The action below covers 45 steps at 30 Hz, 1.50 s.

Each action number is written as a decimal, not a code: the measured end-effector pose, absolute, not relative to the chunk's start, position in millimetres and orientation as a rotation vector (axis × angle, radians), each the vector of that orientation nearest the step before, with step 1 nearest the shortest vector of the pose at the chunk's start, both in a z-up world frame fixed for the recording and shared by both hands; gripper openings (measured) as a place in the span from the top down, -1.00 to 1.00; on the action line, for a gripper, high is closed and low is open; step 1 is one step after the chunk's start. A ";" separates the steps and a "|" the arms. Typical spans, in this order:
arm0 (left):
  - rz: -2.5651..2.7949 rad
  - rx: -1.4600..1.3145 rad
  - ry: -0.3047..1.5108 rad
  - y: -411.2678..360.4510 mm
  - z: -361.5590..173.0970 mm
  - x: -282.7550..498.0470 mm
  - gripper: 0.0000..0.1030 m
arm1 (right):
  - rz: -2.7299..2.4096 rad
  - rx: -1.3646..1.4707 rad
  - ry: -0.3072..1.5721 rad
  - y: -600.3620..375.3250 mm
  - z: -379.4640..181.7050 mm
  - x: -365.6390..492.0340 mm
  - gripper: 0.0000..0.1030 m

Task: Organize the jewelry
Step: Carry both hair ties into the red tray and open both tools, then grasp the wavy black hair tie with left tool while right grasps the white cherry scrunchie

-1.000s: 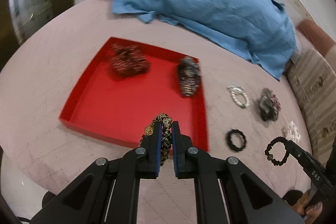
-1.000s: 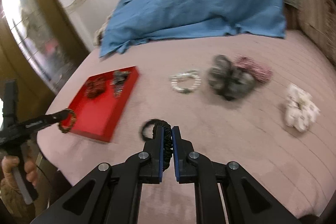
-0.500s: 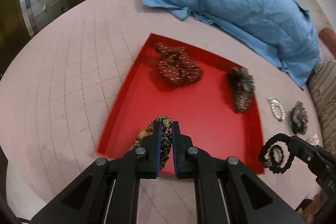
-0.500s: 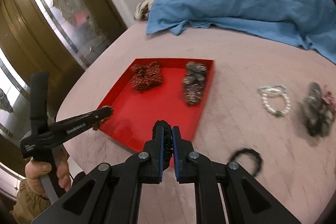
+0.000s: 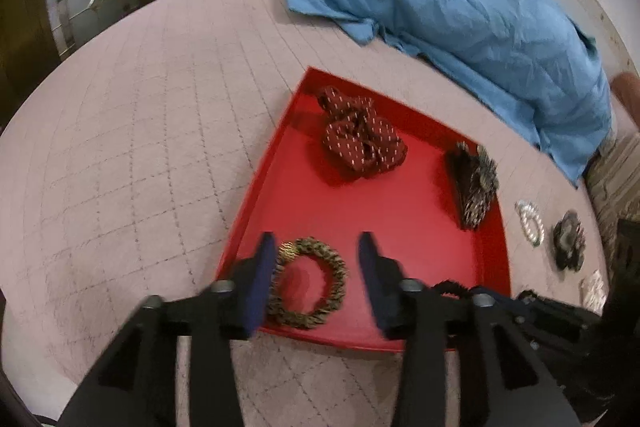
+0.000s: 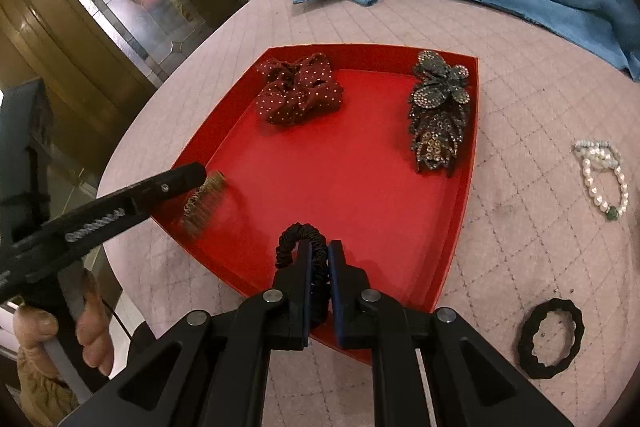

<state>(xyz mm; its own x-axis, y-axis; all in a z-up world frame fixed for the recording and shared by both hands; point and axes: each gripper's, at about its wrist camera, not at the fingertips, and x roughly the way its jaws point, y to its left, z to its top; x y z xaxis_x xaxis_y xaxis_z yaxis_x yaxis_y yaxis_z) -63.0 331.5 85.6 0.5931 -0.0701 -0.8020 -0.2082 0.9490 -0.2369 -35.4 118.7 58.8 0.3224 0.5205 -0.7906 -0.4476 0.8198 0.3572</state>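
A red tray (image 5: 400, 259) (image 6: 360, 187) lies on the pink quilted bed. In the tray's near left corner lies a gold and brown ring bracelet (image 5: 306, 283) (image 6: 202, 201), between the fingers of my left gripper (image 5: 316, 275), whose jaws are opening and no longer press on it. My right gripper (image 6: 319, 259) is shut on a black coiled hair tie (image 6: 298, 239) over the tray's near edge. A dark red dotted scrunchie (image 5: 360, 137) (image 6: 300, 93) and a jewelled flower clip (image 5: 474, 179) (image 6: 438, 111) lie in the tray.
Right of the tray on the bed lie a pearl bracelet (image 6: 604, 179) (image 5: 530, 223), a black scrunchie ring (image 6: 550, 343) and a dark flower piece (image 5: 568, 241). A blue cloth (image 5: 460, 15) covers the far side. A hand (image 6: 60, 335) holds the left gripper's handle.
Both grippers moved over the red tray. The left gripper opened and the gold and brown bracelet now lies flat in the tray. The right gripper still holds the black hair tie.
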 end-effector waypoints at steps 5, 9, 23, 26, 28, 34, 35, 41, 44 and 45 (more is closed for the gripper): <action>0.106 -0.363 0.903 332.7 102.7 -75.5 0.02 | 0.646 0.069 1.041 115.9 69.3 -43.4 0.35; 0.127 -0.384 0.881 330.8 113.6 -90.2 -0.14 | 0.647 0.076 1.009 106.8 80.6 -54.6 0.25; 0.127 -0.262 0.865 286.2 135.6 -120.8 -0.18 | 0.547 0.142 0.950 25.2 93.7 -110.4 0.05; 0.113 -0.212 0.857 272.4 140.2 -126.6 -0.18 | 0.509 0.134 0.940 6.1 91.5 -121.7 0.05; 0.101 -0.192 0.856 264.1 142.0 -129.3 -0.18 | 0.480 0.125 0.938 -7.8 88.0 -129.9 0.04; 0.037 -0.157 0.874 230.8 140.2 -137.0 -0.18 | 0.395 0.136 0.943 -51.6 77.9 -142.3 0.01; 0.026 -0.143 0.878 223.3 139.4 -136.8 -0.18 | 0.376 0.153 0.945 -62.2 75.8 -142.8 -0.01; -0.093 -0.077 0.919 174.3 134.2 -139.3 -0.18 | 0.265 0.232 0.938 -118.8 68.4 -145.2 -0.05; -0.148 -0.058 0.935 152.4 131.3 -140.1 -0.18 | 0.215 0.254 0.923 -143.8 67.9 -147.5 -0.06; -0.159 -0.051 0.939 146.7 130.2 -140.4 -0.18 | 0.203 0.259 0.919 -149.6 68.0 -148.2 -0.06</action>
